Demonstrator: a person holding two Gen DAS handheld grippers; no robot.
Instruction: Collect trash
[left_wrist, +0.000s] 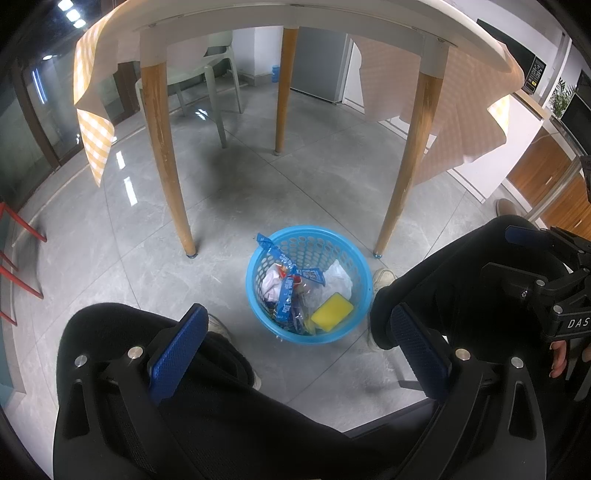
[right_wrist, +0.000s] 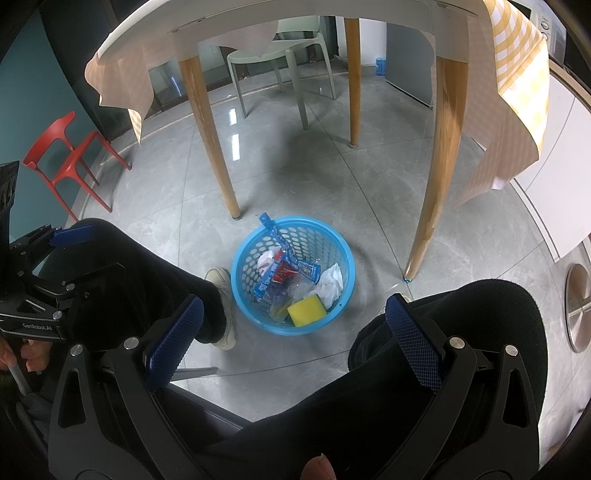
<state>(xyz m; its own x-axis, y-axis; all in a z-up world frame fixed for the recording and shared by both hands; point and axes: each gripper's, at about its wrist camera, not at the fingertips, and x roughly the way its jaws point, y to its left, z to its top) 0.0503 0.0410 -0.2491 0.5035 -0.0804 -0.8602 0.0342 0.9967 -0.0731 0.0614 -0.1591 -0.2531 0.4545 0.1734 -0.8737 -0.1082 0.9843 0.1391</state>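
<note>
I hold my left gripper (left_wrist: 299, 354) and my right gripper (right_wrist: 293, 341) over my knees, both with fingers spread wide and nothing between them, each pointing down at the blue basket (left_wrist: 258, 258) on the grey floor between my shoes, just in front of the wooden table legs (left_wrist: 166, 158). The trash lies inside the basket: a yellow sponge (left_wrist: 331, 312) against the near wall, crumpled white paper (left_wrist: 338, 280) beside it, and blue wrappers (left_wrist: 286, 291) with one strip poking up over the far rim.
</note>
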